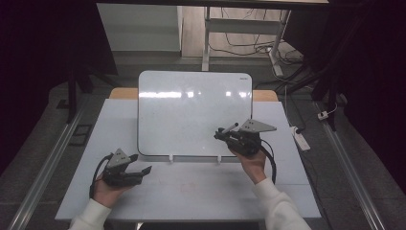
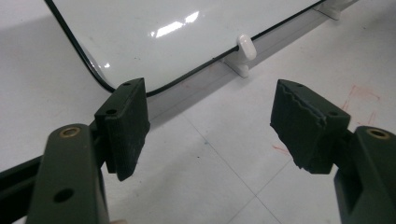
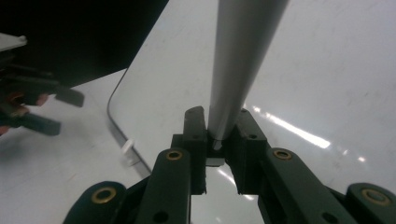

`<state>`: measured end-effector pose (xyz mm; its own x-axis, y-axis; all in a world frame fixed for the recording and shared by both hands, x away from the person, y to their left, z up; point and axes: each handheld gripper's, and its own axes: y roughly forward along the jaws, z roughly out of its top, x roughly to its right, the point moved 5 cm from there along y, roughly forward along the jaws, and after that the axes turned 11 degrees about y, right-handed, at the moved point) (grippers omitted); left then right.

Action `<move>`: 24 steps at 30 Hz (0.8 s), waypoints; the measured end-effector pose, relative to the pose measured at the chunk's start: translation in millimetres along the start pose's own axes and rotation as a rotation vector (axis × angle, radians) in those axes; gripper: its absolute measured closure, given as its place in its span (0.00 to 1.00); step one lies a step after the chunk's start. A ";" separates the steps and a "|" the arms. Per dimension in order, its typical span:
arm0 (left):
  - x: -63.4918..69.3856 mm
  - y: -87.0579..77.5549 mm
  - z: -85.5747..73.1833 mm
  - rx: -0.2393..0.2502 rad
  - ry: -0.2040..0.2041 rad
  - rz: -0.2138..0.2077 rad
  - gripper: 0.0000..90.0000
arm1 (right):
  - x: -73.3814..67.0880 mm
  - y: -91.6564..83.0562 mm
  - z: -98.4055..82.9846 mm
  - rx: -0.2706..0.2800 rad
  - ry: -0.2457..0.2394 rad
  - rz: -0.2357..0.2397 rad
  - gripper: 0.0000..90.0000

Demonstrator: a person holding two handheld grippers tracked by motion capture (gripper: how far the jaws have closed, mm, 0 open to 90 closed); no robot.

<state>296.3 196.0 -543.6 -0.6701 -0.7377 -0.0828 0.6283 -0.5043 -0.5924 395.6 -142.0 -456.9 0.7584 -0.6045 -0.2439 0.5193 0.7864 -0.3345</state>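
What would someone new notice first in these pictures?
The big whiteboard propped on small clips at the middle of the table. Next, the right gripper clamps a grey marker in front of the board's lower right part, while the left gripper waits open near its lower left corner.

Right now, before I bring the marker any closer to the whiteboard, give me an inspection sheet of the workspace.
Surface: white table, faint red marks near its middle.
Job's things: whiteboard propped on two small white feet, blank, glare along the top; grey marker clamped at its end, barrel pointing over the board.
Clutter: nothing seen.
Grippers: right gripper shut on the marker, at the board's lower right; left gripper with jaws open, nothing between them, by the board's lower left corner.
Cables: black cable trailing from the right gripper; floor wires behind the table.
Surroundings: white power strip on the floor, desk legs beyond, dark sides.
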 end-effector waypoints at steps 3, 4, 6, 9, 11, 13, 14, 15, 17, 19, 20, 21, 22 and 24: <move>-0.7 -0.8 0.0 0.004 0.001 0.003 0.32 | -2.7 -2.9 -8.2 -0.022 0.008 0.014 0.86; -0.9 -1.0 0.0 0.006 0.001 0.004 0.32 | -3.6 -3.9 -10.5 -0.032 0.008 0.018 0.86; -1.5 -1.4 0.0 0.009 -0.001 0.005 0.32 | -6.7 -6.1 -15.8 -0.046 0.015 0.035 0.86; -2.0 -1.4 0.2 0.012 -0.001 0.006 0.32 | -11.7 -9.0 -25.5 -0.079 0.012 0.048 0.86; -1.8 -1.5 0.7 0.015 0.000 0.006 0.32 | -14.8 -10.2 -31.7 -0.098 0.007 0.056 0.86; -1.8 -2.1 1.6 0.021 0.003 0.008 0.32 | -17.2 -10.6 -36.8 -0.117 0.008 0.064 0.86; -1.7 -2.5 2.2 0.026 0.003 0.009 0.32 | -18.6 -10.1 -38.7 -0.121 0.006 0.070 0.86; -1.4 -3.1 3.0 0.030 0.005 0.011 0.32 | -19.8 -9.4 -40.2 -0.126 0.006 0.075 0.86; -0.4 -4.5 5.5 0.038 0.014 0.020 0.33 | -22.0 -7.9 -41.6 -0.134 0.012 0.086 0.86; 1.9 -6.7 10.6 0.049 0.033 0.034 0.33 | -24.6 -5.7 -41.8 -0.136 0.009 0.096 0.86; 3.8 -7.7 14.1 0.059 0.041 0.035 0.33 | -25.7 -4.7 -41.9 -0.137 0.009 0.100 0.86; 6.1 -8.4 18.2 0.070 0.048 0.032 0.33 | -27.0 -3.7 -42.1 -0.137 0.010 0.106 0.86; 8.8 -8.6 23.0 0.077 0.057 0.027 0.33 | -28.2 -2.5 -42.5 -0.138 0.012 0.115 0.86; 15.3 -8.0 34.5 0.093 0.088 0.017 0.33 | -30.4 0.1 -43.8 -0.143 0.015 0.120 0.86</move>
<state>294.5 173.3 -512.5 -0.6883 -0.7065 -0.1645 0.6712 -0.5342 -0.5139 355.3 -129.1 -489.4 0.8050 -0.5103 -0.3026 0.3635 0.8273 -0.4282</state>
